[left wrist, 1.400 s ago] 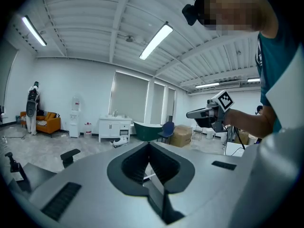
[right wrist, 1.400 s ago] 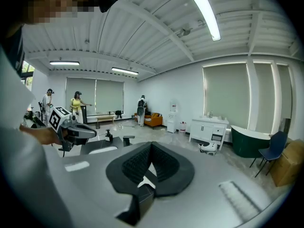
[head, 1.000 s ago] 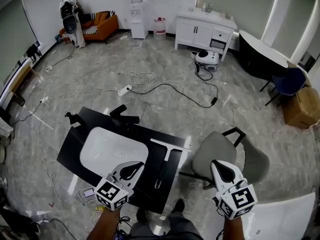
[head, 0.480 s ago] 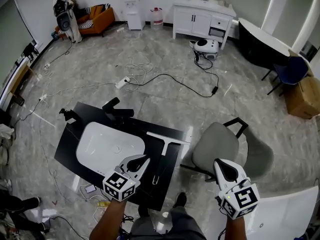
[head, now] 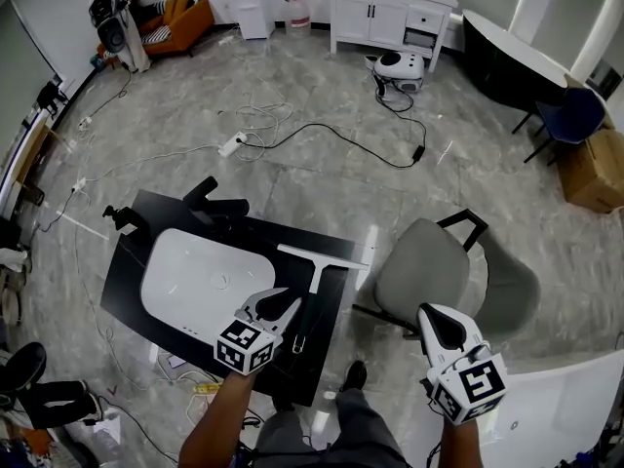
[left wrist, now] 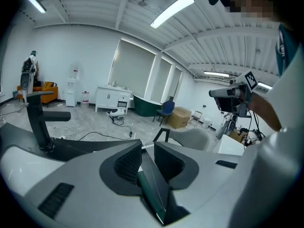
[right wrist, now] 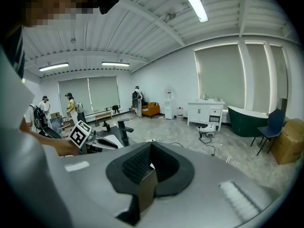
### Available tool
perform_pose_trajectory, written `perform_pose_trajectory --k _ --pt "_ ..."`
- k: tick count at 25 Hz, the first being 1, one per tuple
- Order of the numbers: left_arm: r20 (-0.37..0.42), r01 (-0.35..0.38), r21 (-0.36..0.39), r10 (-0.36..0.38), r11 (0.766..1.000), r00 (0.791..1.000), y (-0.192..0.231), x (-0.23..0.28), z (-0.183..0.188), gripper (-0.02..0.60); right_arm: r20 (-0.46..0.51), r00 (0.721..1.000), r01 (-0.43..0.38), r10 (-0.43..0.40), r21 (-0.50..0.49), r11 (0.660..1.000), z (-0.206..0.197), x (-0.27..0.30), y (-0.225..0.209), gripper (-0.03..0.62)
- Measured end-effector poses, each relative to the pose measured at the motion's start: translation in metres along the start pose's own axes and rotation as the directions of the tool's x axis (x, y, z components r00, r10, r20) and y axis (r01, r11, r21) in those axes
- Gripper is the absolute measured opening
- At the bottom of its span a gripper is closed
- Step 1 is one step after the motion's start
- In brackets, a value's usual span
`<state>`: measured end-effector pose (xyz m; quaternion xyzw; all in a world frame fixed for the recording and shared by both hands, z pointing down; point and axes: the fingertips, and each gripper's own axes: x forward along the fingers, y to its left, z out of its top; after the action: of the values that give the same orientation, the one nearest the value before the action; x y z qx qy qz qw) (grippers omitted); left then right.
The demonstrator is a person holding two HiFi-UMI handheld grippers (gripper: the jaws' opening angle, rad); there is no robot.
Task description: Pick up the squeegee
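The squeegee (head: 317, 281) lies flat on the black countertop (head: 132, 271), its pale blade across the far end and its dark handle running toward me. My left gripper (head: 289, 300) hovers just left of the handle, low over the counter. Its jaws are opening, with a narrow gap and nothing gripped between them in the left gripper view (left wrist: 147, 147). My right gripper (head: 433, 314) hangs apart to the right, beside the grey chair (head: 429, 266). Its pads meet with nothing held in the right gripper view (right wrist: 151, 147).
A white sink basin (head: 195, 281) is set in the countertop, with a black faucet (head: 216, 203) at its far edge. A white table (head: 570, 412) fills the bottom right corner. Cables (head: 322, 144) trail over the floor beyond. Small items (head: 175, 364) lie below the counter's near edge.
My left gripper has come down and forward, right up to the squeegee handle, and its jaws have parted slightly. The right gripper has sunk a little.
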<state>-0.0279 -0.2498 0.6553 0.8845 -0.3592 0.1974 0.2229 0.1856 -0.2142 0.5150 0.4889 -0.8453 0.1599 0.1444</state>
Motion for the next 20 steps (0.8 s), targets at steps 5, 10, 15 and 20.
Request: perform_pose_trajectory --k 5,10,15,20 --pt "-0.061 -0.013 -0.006 0.012 1.000 0.998 0.008 0.023 -0.025 0.098 -0.016 1.000 0.004 -0.004 0.021 1.000 -0.015 0.005 -0.007 0.009" --pt "-0.124 -0.031 -0.006 0.030 1.000 0.992 0.013 0.044 -0.049 0.154 -0.029 1.000 -0.002 0.003 0.026 1.000 -0.026 0.011 -0.012 0.009" --pt "-0.174 -0.048 -0.004 0.047 0.999 0.984 0.017 0.062 -0.068 0.204 -0.045 0.999 0.000 0.002 0.042 0.999 -0.038 0.016 -0.017 0.009" --pt "-0.203 -0.065 0.007 0.065 0.998 0.977 0.021 0.076 -0.078 0.229 -0.063 0.998 -0.001 0.004 0.050 0.999 -0.048 0.021 -0.021 0.009"
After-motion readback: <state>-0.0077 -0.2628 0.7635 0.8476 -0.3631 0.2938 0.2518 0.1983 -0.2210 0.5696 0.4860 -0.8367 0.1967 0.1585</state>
